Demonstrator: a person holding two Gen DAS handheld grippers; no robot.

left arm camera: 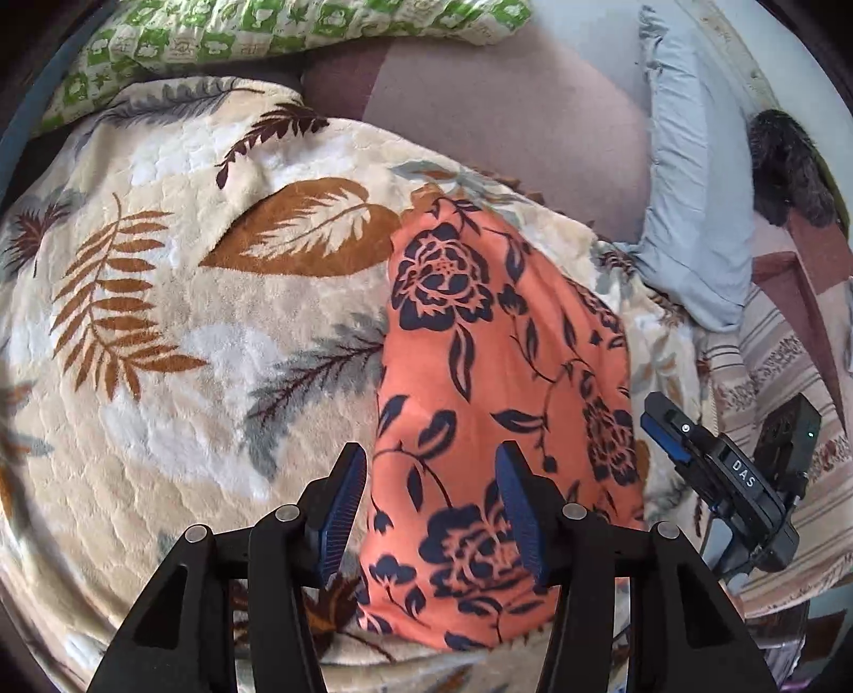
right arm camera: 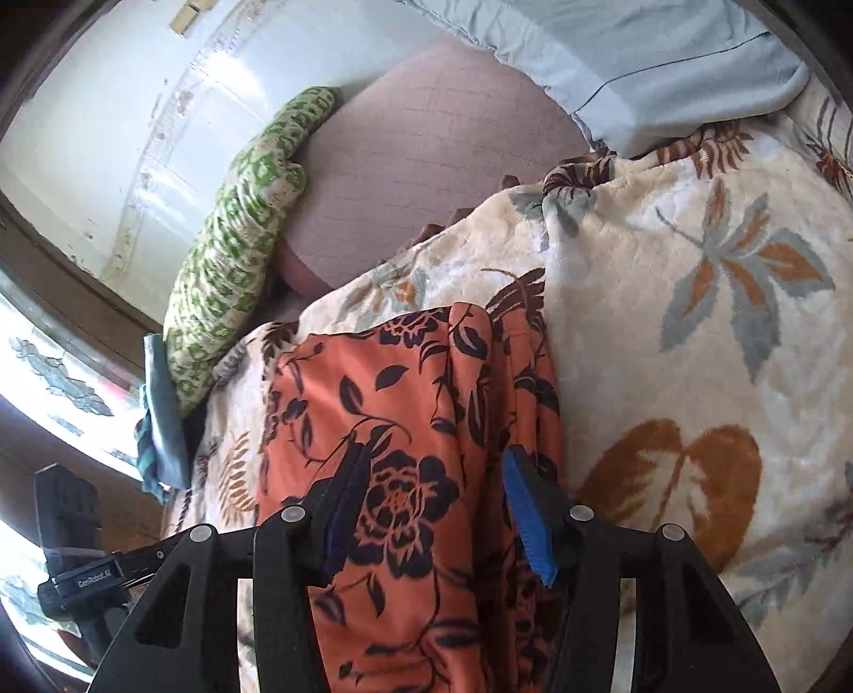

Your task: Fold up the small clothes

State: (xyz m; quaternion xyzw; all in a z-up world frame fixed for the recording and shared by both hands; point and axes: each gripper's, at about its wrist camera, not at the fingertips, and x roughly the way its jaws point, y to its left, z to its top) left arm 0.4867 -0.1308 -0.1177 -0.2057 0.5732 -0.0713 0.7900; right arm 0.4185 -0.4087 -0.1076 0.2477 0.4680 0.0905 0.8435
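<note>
An orange garment with dark navy flowers lies as a long folded strip on a cream leaf-print blanket. My left gripper is open just above the garment's near end, its jaws apart over the cloth and holding nothing. In the right wrist view the same garment runs away from me, with lengthwise pleats along its right side. My right gripper is open above the garment's near part, empty. The right gripper's body shows at the right in the left wrist view.
A green patterned pillow and a mauve sheet lie beyond the blanket. A pale blue pillowcase lies at the right, a dark furry thing past it. The left gripper's body is at the bed edge.
</note>
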